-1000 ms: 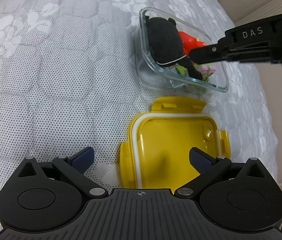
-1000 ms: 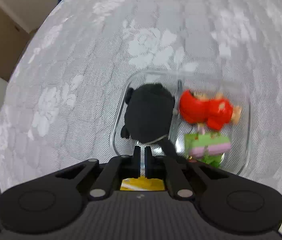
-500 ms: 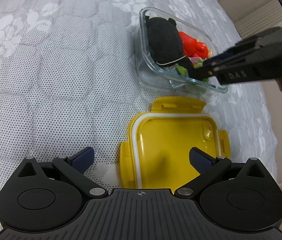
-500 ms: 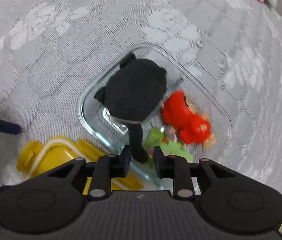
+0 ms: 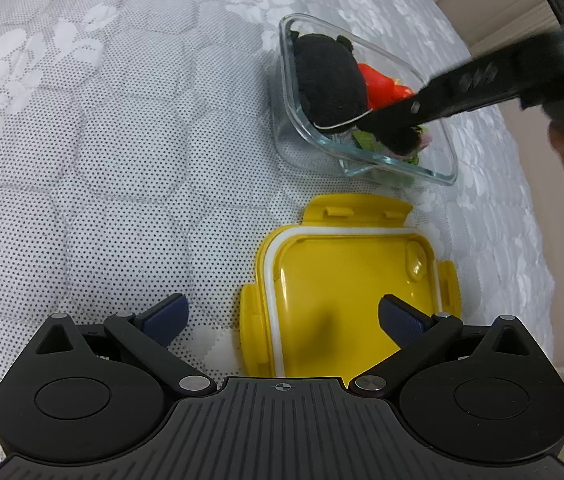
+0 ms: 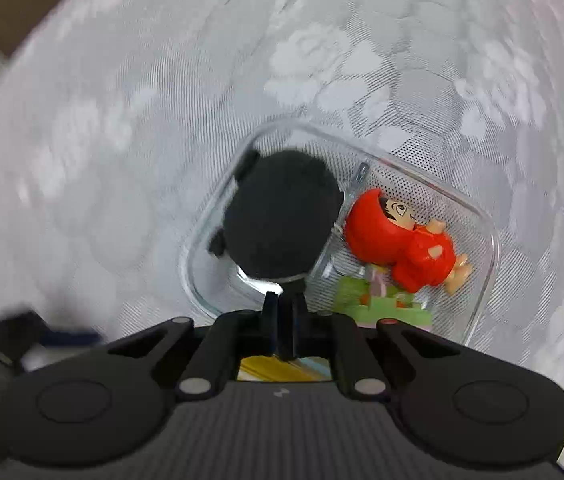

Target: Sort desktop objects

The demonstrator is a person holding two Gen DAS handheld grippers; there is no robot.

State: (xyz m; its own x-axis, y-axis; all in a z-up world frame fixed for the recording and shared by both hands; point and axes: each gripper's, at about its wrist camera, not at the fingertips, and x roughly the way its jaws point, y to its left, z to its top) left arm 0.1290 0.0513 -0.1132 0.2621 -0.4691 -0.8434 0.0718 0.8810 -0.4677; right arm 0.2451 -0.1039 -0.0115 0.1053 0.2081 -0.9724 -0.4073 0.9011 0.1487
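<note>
Your R gripper [image 6: 283, 300], fingers pinched together on nothing, could snag black plush [image 6: 282, 216] and tip glass box [image 6: 481, 248] mid-frame; L gripper [image 5: 282, 316] wide over yellow lid [image 5: 353, 280].

A clear glass container [image 6: 481, 240], mid-frame, holds a black plush toy [image 6: 282, 216] at left, a red-clad figurine [image 6: 401, 240] lying at right, a green toy [image 6: 365, 300] below. A yellow lid [image 5: 345, 292] lies lower centre.

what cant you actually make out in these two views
- Left wrist view: the right gripper covers part of the green toy in the glass container.
- Right wrist view: the gripper body hides most of the yellow lid; whether its shut fingers pinch the black plush is unclear.
- Left gripper: blurred at the right wrist view's edge.
</note>
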